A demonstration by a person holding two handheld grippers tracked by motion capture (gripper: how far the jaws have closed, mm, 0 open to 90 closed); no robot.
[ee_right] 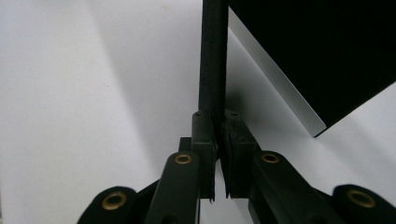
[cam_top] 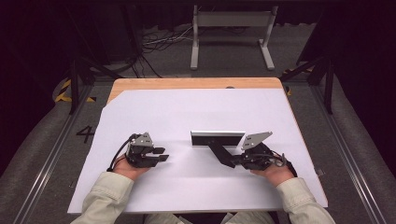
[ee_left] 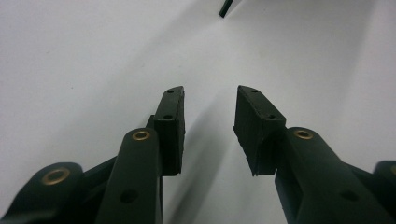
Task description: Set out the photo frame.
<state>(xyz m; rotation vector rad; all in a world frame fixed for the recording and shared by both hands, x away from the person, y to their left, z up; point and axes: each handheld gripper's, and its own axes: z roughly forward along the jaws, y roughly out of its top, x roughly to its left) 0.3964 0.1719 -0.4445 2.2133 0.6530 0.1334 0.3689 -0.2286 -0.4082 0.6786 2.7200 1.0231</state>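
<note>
A black panel with a silver edge (cam_top: 217,138) stands upright on the white sheet (cam_top: 187,107) near the middle. A flat black strip (cam_top: 221,154) runs from its base toward my right gripper (cam_top: 233,162). In the right gripper view the jaws (ee_right: 216,116) are closed on the end of that strip (ee_right: 213,56), with the panel (ee_right: 317,46) just beyond on the right. My left gripper (cam_top: 163,155) rests on the sheet to the left of the panel, apart from it. Its jaws (ee_left: 209,100) stand open with nothing between them.
The white sheet covers most of a wooden table (cam_top: 187,83). A dark tip (ee_left: 225,8) shows at the top of the left gripper view. Beyond the table stand a grey metal frame (cam_top: 231,21) and loose cables (cam_top: 159,42) on the floor.
</note>
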